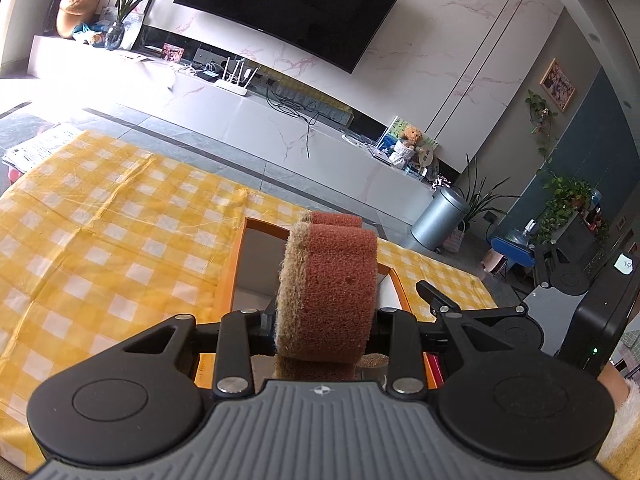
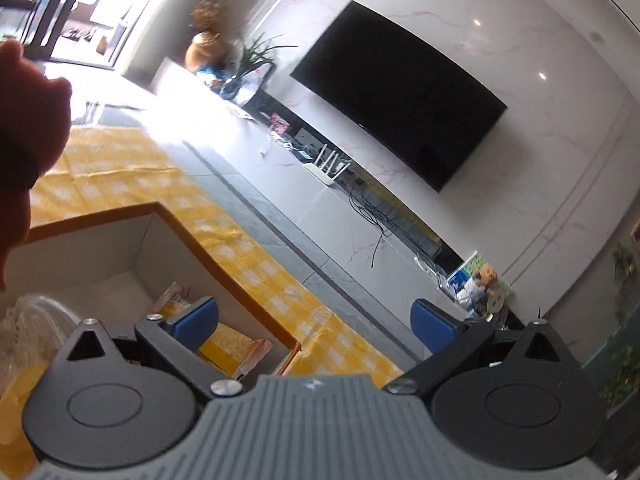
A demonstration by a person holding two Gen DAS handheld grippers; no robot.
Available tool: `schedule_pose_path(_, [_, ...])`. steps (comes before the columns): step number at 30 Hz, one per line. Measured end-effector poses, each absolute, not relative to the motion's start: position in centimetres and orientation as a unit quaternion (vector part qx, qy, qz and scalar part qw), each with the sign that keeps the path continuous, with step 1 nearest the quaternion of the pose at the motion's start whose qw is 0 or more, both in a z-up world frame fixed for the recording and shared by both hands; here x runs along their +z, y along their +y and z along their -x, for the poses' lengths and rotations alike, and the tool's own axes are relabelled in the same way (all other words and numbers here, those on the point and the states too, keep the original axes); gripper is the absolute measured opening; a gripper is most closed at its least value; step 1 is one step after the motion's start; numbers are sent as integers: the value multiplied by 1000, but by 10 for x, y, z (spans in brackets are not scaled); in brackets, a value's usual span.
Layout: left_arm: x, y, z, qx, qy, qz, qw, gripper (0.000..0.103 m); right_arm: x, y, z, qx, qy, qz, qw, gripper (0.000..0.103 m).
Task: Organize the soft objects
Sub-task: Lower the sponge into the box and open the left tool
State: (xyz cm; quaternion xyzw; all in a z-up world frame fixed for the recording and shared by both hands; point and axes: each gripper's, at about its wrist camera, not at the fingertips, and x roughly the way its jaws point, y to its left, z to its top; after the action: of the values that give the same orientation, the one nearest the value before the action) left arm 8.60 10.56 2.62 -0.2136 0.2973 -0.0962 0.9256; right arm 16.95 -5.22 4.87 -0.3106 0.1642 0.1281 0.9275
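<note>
Rust-brown foam faces the left wrist camera: a scouring sponge (image 1: 328,296), brown foam on one side and a tan fibrous pad on the other, is pinched between the two fingers of the left gripper (image 1: 326,330). Its jaws stand narrow, pressed against the sponge's flat sides, and the sponge is bent into an arch that rises above them, with a lower end hanging beneath the fingers. The held sponge hangs over the open cardboard box (image 1: 234,276), an orange-rimmed carton with pale inner walls that sits on the yellow-checked tablecloth (image 1: 104,232) near the table's far right corner.

From the right wrist camera the same box (image 2: 224,256) lies below and to the left, its far corner pointing toward the table's far edge. Inside it, against the near wall, lie yellow sponges (image 2: 228,350) and a small packet, partly hidden by the gripper. The right gripper (image 2: 316,328) has its jaws wide apart with nothing between them; one blue fingertip pad (image 2: 198,322) hangs over the box's interior and the other lies beyond the table's far edge, over the grey floor. The brown sponge (image 2: 30,120) shows blurred at the left border of that view, above the box.
</note>
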Motion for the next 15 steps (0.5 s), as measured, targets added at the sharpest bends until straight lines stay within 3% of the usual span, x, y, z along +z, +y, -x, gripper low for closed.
schedule_pose_path(10, [14,91,-113,-101,291,194,931,37,23,-105,-177,58,216,146,964,100])
schedule_pose_path(15, [8,84,-127,-111,290,189,932,37,16,-113,-174,53,222,132,965,100])
